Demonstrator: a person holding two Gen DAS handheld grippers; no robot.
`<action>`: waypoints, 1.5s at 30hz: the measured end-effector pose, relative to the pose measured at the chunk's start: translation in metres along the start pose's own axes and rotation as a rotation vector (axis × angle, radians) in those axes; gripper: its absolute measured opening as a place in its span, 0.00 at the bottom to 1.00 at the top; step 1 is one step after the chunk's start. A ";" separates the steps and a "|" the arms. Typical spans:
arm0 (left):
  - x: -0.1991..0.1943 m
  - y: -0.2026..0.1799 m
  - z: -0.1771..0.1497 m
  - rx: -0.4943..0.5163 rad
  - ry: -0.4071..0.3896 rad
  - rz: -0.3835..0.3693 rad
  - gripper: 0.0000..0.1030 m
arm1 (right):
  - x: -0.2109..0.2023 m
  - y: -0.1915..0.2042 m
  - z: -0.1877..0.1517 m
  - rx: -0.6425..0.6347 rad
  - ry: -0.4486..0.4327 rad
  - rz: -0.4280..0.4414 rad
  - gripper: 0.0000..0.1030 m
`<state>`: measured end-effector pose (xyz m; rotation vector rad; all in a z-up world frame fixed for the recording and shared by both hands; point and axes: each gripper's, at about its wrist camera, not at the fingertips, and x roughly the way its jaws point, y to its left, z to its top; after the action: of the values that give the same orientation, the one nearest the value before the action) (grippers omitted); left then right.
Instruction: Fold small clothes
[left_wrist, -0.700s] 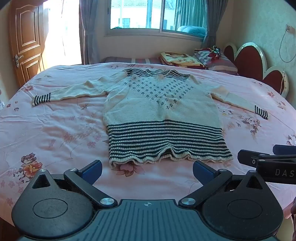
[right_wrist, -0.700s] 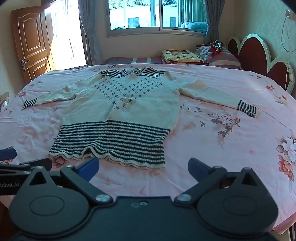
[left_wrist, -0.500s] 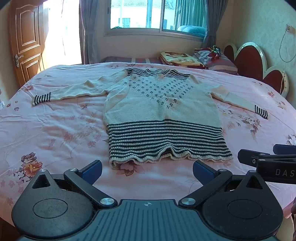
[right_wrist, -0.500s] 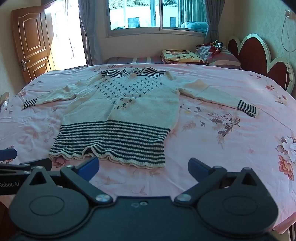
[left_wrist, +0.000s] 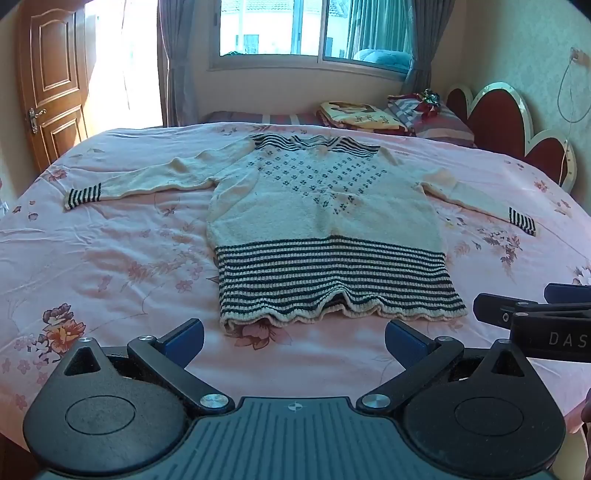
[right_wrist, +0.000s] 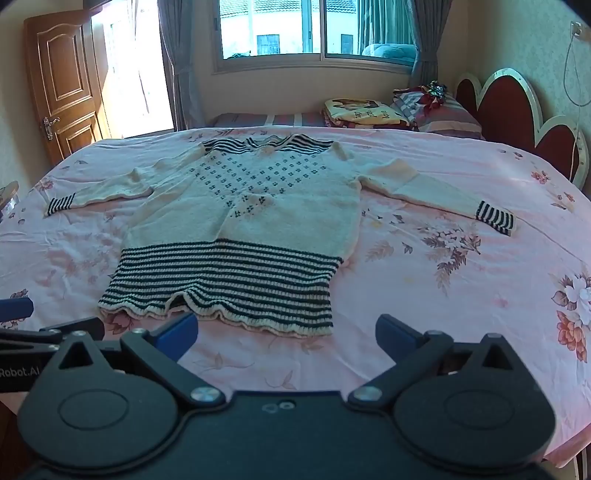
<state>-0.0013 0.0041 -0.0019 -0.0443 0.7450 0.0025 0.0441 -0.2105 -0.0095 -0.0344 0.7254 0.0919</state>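
Nothing moved since earlier frames, sweater (left_wrist: 325, 225) flat on bed (left_wrist: 110, 258) just ahead of both claws, left gripper (left_wrist: 293, 338) spread wide and empty, right gripper (right_wrist: 286, 330) likewise, sleeves outstretched.

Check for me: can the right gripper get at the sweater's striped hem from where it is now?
Probably yes. The right gripper is open and empty, and the striped hem lies flat just ahead of it on the pink bedsheet, nothing between them.
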 end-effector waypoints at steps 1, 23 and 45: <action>0.000 0.000 0.000 0.000 -0.001 0.001 1.00 | 0.000 0.000 0.000 0.000 0.000 0.000 0.99; 0.005 0.000 0.003 0.014 0.001 0.000 1.00 | 0.004 0.003 0.003 0.008 0.000 -0.010 0.99; 0.008 0.004 0.002 0.019 0.008 0.000 1.00 | 0.006 0.005 0.002 0.013 0.006 -0.011 0.99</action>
<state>0.0053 0.0079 -0.0061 -0.0258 0.7530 -0.0047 0.0501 -0.2047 -0.0120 -0.0264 0.7316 0.0771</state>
